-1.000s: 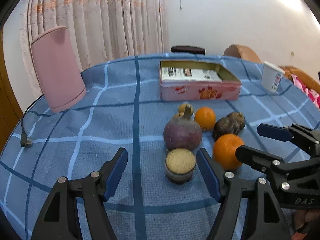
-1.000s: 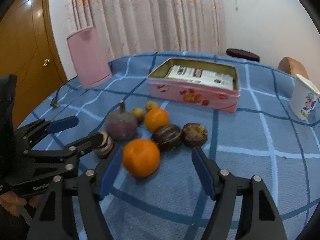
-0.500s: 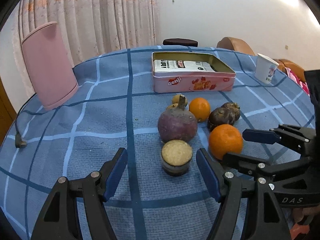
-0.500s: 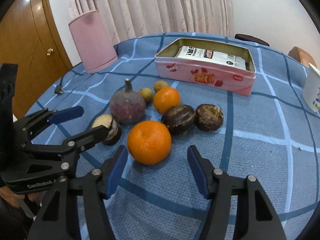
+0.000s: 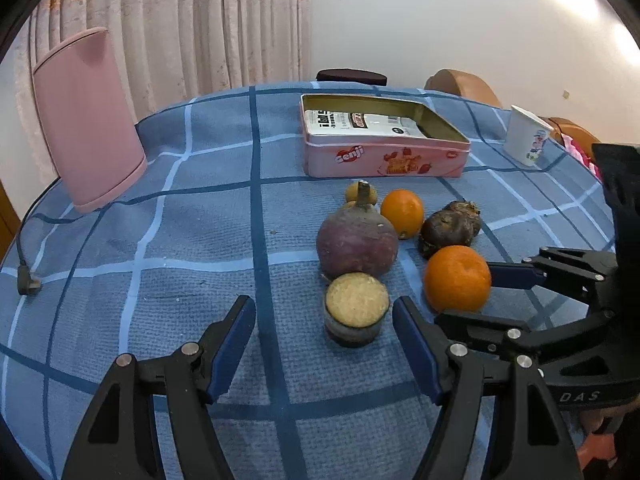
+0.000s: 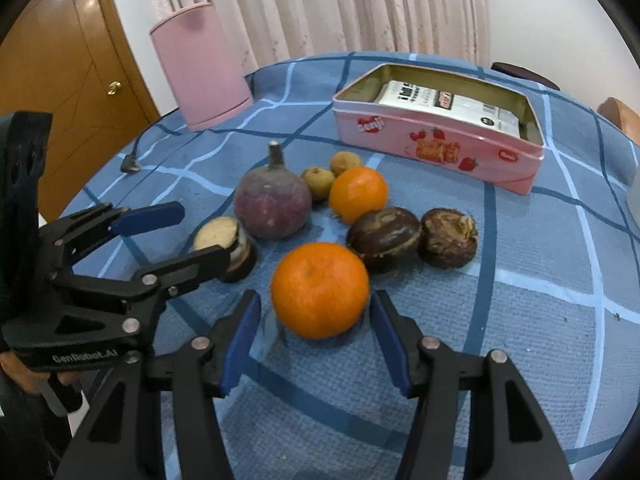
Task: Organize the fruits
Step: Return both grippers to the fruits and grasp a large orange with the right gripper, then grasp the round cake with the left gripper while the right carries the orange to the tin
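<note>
I hold two grippers over a round surface [image 5: 168,248] covered in blue checked cloth. My right gripper [image 6: 316,328] has its jaws on either side of the near orange [image 6: 320,290]; they have just been closing, but a sliver of gap shows at each blue pad, so they are not yet pinching it. My left gripper [image 5: 324,338] has its jaws spread wide, with the cut mangosteen half [image 5: 356,308] sitting just ahead of them, untouched.

The fruit lies in a tight cluster. Right behind the near orange are two dark brown fruits [image 6: 382,236]; a large purple fruit [image 6: 272,204] with a stem, a second orange [image 6: 358,194] and two small tan fruits [image 6: 318,178] sit beyond. An open pink tin [image 6: 436,136] stands further back, which I judge to be where the fruit goes.

My worries: the orange is round and smooth, so if my right jaws close off-centre it could squirt forward into the brown fruits and scatter them. My two grippers are very near each other, and my left jaw tip sits beside the cut half, so a careless lift could knock it over.
</note>
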